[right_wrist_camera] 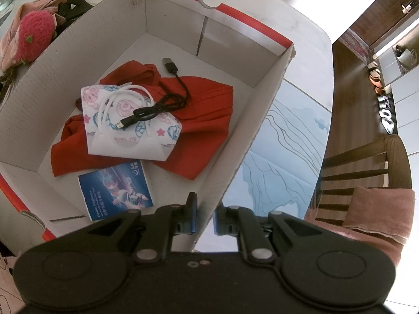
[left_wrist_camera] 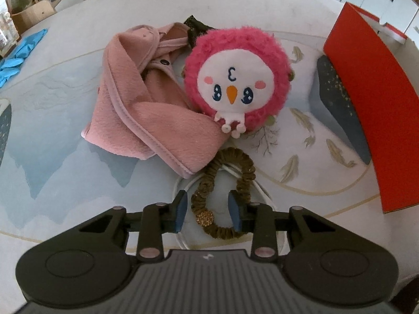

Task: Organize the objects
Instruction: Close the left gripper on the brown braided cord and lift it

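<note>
My left gripper (left_wrist_camera: 209,209) is open, its pads on either side of an olive-brown hair scrunchie (left_wrist_camera: 225,191) that lies on a white cable (left_wrist_camera: 183,185) on the table. Beyond it lie a pink towel (left_wrist_camera: 136,110) and a pink round plush bird (left_wrist_camera: 238,81). The red-and-white cardboard box (left_wrist_camera: 366,99) stands at the right. My right gripper (right_wrist_camera: 205,217) has its jaws on either side of the box's near wall (right_wrist_camera: 251,136), holding it. In the box lie a red cloth (right_wrist_camera: 201,104), a patterned face mask (right_wrist_camera: 131,128), a black USB cable (right_wrist_camera: 167,99) and a blue tissue pack (right_wrist_camera: 115,191).
Blue gloves (left_wrist_camera: 18,52) lie at the table's far left edge near a cardboard box (left_wrist_camera: 31,15). A dark item (left_wrist_camera: 193,28) lies behind the towel. A wooden chair with a pink cushion (right_wrist_camera: 366,204) stands at the right of the table.
</note>
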Demonstrator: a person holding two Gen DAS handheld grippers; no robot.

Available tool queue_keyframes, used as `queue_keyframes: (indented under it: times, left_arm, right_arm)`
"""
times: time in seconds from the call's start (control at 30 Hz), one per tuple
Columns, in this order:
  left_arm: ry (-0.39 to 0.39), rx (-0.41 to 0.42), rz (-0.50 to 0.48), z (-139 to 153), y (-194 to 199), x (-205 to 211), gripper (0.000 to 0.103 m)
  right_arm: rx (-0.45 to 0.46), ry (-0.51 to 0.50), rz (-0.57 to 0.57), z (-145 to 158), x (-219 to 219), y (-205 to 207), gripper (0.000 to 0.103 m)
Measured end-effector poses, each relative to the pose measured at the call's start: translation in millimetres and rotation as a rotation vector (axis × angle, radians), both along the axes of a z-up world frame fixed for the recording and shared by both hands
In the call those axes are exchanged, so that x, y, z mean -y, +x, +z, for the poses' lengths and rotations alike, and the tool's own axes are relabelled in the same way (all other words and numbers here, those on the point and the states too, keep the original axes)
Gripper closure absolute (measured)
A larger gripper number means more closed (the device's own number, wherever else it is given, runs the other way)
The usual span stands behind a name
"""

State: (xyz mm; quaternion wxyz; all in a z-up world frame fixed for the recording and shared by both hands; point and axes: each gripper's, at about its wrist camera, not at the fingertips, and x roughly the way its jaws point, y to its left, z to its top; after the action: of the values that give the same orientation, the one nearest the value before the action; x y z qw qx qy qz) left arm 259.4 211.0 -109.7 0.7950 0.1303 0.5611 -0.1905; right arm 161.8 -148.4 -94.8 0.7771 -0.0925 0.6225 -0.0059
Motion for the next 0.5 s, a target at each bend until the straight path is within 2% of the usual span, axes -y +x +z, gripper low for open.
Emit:
queue_keyframes:
  times: [0.1,0.17,0.23,0.3,0.4,0.5]
  left_arm:
    - [0.007,0.000,-0.005,-3,2,3,0.070]
    - [0.009,-0.001,-0.008,-4,2,5,0.074]
    - [0.008,-0.003,-0.008,-4,1,6,0.088]
    - [0.016,-0.003,-0.004,-4,1,7,0.093]
    - [0.023,0.010,-0.010,4,-3,7,0.095]
    - [-0.009,0.031,-0.018,20,-7,8,0.095]
  right_arm:
    - [0.000,0.000,-0.001,0,0,0,0.092]
    - [0.000,0.000,0.000,0,0,0,0.092]
    - [0.000,0.000,0.001,0,0,0,0.092]
    - [0.000,0.000,0.000,0,0,0,0.092]
    - [0.001,0.001,-0.001,0,0,0,0.092]
    - [0.002,0.002,-0.002,0,1,0,0.092]
